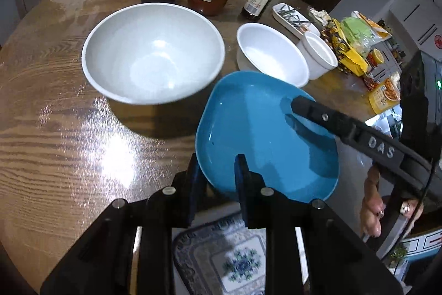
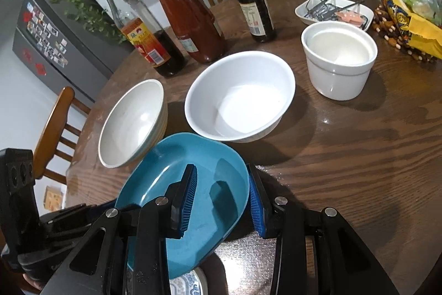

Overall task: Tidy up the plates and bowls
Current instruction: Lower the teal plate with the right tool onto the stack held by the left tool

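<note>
A blue plate is held tilted over the near edge of the round wooden table. My left gripper straddles its near rim, jaws close on it. My right gripper straddles the opposite rim with a wider gap; its finger shows over the plate in the left wrist view. A large grey-white bowl stands left of the plate. A white bowl and a white ramekin stand beyond.
Three sauce bottles stand at the back of the table. A small white dish with metal utensils and a snack bag are at the right. Wooden chairs ring the table. A patterned rug lies on the floor below.
</note>
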The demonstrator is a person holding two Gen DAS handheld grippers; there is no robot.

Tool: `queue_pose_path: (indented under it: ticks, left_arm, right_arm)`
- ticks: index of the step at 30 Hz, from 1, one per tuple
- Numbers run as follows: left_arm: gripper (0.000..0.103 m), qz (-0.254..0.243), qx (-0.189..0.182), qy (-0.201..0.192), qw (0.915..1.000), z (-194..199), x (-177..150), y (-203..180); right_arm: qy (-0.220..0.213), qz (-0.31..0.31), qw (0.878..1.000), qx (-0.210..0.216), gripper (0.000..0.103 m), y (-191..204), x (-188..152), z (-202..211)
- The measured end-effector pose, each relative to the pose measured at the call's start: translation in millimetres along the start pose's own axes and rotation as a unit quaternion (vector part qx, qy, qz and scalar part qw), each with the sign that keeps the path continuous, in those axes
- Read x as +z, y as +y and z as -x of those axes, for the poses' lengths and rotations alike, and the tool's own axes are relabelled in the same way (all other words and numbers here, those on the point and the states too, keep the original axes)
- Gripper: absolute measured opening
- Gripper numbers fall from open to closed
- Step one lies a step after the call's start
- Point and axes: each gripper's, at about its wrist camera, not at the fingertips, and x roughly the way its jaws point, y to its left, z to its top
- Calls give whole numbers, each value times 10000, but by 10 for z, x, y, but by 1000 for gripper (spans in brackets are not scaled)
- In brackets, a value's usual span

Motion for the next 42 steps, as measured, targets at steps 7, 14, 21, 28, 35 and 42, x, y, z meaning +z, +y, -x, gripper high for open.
queue_pose_path:
  ticks: [7, 14, 21, 28, 35, 42]
  left_arm:
    - [23, -157, -54, 3, 9999, 171, -231, -61]
    - [23, -105, -45, 30, 9999, 284, -455, -40]
    - [24, -16, -25, 178, 9998, 302, -649, 4]
    - [25, -12, -94, 216, 9997, 391, -830, -3]
    - [26, -114, -156, 319, 9993, 394, -972, -60]
    - [27, -133, -227, 362, 9990, 436, -1078, -59]
  right_arm:
    - [-42, 175, 9998, 68, 39, 72, -48, 93]
    - [-24, 483, 9987, 175, 39, 223, -176, 149]
    - [84, 703, 9973, 173, 39, 340, -310, 108]
    - [195, 825, 9962, 187, 39, 398, -430, 94]
    - [294, 899, 9955, 102, 39, 439, -546, 83]
    - [317, 1037, 9941, 34, 39, 493, -641, 126]
